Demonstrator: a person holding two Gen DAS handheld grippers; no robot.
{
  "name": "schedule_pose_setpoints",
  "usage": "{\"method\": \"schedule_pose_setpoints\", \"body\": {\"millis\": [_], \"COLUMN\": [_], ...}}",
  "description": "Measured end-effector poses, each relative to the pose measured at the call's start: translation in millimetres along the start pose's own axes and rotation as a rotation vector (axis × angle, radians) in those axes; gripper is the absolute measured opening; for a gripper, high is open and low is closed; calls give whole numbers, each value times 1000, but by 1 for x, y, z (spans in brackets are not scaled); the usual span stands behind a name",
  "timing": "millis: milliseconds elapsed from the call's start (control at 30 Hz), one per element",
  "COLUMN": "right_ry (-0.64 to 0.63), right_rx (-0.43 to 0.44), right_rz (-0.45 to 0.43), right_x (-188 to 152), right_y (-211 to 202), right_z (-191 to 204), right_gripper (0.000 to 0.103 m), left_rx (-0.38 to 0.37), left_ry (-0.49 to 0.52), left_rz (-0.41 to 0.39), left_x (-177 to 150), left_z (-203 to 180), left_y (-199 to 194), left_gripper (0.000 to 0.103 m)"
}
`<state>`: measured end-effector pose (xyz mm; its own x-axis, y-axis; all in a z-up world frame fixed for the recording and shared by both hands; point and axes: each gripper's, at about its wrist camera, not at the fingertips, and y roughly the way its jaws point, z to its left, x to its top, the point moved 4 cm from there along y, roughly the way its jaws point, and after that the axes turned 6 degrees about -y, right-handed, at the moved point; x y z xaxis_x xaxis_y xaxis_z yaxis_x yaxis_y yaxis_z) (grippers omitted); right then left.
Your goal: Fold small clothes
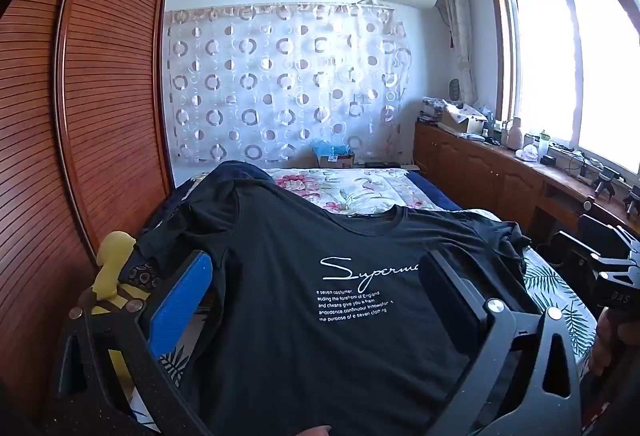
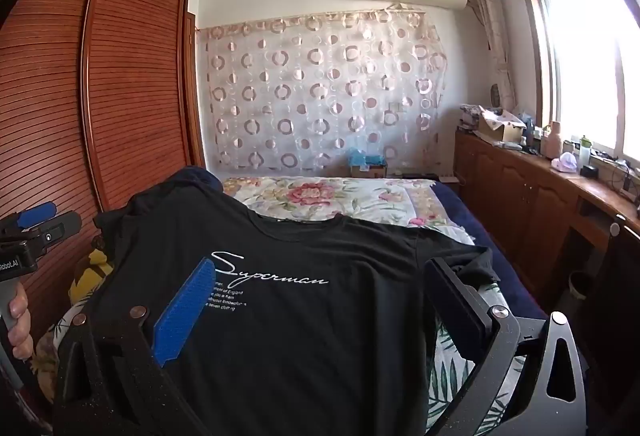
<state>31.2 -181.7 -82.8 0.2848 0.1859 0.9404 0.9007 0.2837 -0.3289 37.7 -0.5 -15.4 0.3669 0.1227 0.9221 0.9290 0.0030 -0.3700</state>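
Observation:
A black T-shirt [image 1: 320, 336] with white "Superman" script lies front-up on the bed, its neckline towards the far wall. My left gripper [image 1: 316, 262] hovers over its left half, open wide, with one blue pad [image 1: 180, 296] and nothing between the fingers. The right wrist view shows the same T-shirt [image 2: 304, 316] under my right gripper [image 2: 322, 266], also open wide and holding nothing. Each gripper shows in the other's view: the right gripper [image 1: 600, 256] at the right edge, the left gripper [image 2: 48, 222] at the left edge with a hand [image 2: 18, 320] on its handle.
A floral bedspread [image 1: 352, 191] covers the bed beyond the shirt. A slatted wooden wardrobe [image 1: 80, 115] stands close on the left, with a yellow plush toy [image 1: 114, 256] beside it. A cluttered wooden cabinet [image 1: 500, 171] runs under the window on the right.

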Motion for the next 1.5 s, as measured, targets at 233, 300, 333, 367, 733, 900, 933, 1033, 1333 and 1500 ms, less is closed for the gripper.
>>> {"method": "schedule_pose_setpoints", "body": {"millis": [233, 300, 333, 367, 733, 900, 933, 1033, 1333, 1500], "right_ry": [3, 4, 7, 12, 8, 7, 7, 8, 7, 7], "right_rx": [3, 3, 6, 9, 10, 13, 13, 14, 13, 14], "right_rz": [2, 5, 5, 6, 1, 1, 0, 0, -2, -1], "right_x": [1, -1, -1, 0, 1, 0, 0, 0, 0, 0], "right_y": [-1, 0, 0, -1, -1, -1, -1, 0, 1, 2], "right_z": [1, 3, 1, -2, 0, 0, 0, 0, 0, 0], "right_gripper": [103, 103, 103, 103, 103, 103, 103, 103, 103, 103], "left_rx": [9, 5, 6, 6, 4, 3, 4, 5, 5, 6], "left_ry": [16, 11, 12, 13, 24, 27, 28, 29, 31, 31], "left_rz": [14, -2, -4, -5, -16, -19, -18, -19, -18, -18], "left_x": [0, -1, -2, -2, 5, 7, 6, 7, 7, 7], "left_z": [-1, -4, -5, -6, -10, -11, -11, -11, -12, -12], "left_y": [3, 2, 2, 3, -9, -13, -12, -12, -12, -12], "left_gripper": [103, 103, 103, 103, 103, 103, 103, 103, 103, 103]}}
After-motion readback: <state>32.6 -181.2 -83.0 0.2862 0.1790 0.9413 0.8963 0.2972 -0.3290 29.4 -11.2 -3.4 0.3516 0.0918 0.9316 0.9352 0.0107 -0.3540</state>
